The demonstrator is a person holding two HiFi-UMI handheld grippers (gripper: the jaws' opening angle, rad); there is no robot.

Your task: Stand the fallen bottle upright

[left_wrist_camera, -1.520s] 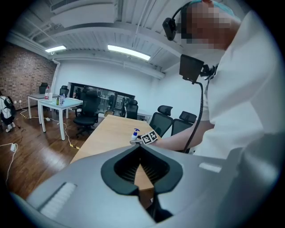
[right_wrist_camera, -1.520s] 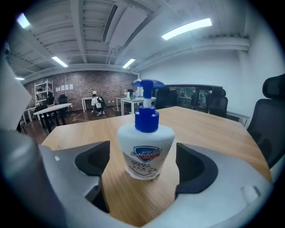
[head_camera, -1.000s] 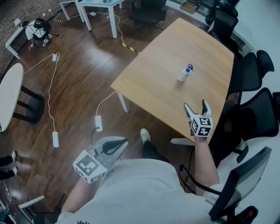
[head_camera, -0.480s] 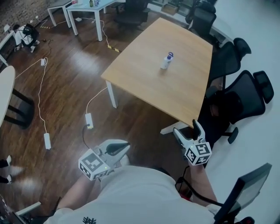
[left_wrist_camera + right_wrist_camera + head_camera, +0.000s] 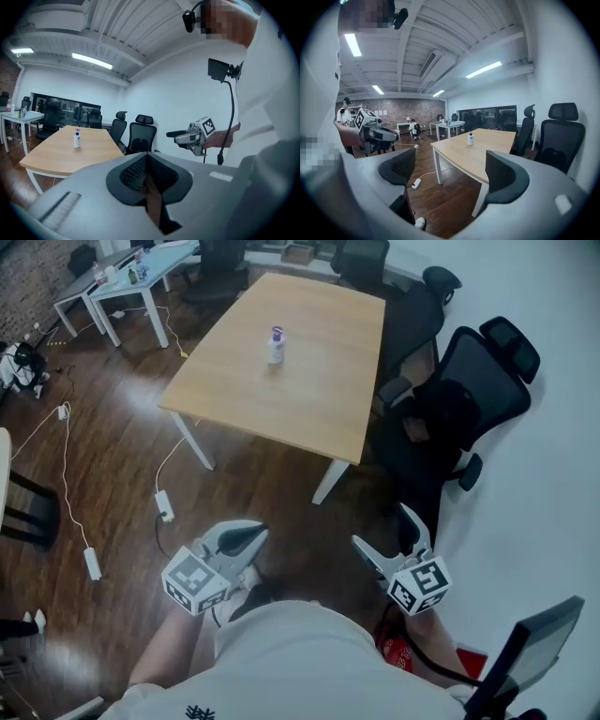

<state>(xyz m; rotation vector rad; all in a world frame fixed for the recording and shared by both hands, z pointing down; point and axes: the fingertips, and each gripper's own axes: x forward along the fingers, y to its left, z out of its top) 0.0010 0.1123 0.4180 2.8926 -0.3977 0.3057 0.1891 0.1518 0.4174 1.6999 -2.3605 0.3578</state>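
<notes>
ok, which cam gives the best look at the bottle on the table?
Right gripper view: the bottle shows side-on near frame centre, clearly upright on the wooden table, unobstructed. Left gripper view also has the bottle side-on, but off toward the left. Head view sees it from above, small and foreshortened.

table (image 5: 309,390): pale wood, smooth matt | floor (image 5: 112,437) around table: dark wood planks, glossy | bottle (image 5: 276,346) on table: white plastic | chair (image 5: 483,381) beside table: black mesh

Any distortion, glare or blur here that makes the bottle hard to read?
Head view: fairly sharp, soft sheen on the floor, bottle small but clear. Left gripper view: strong fisheye, dark corners, bottle tiny. Right gripper view: same fisheye, bright ceiling lights, bottle tiny.
</notes>
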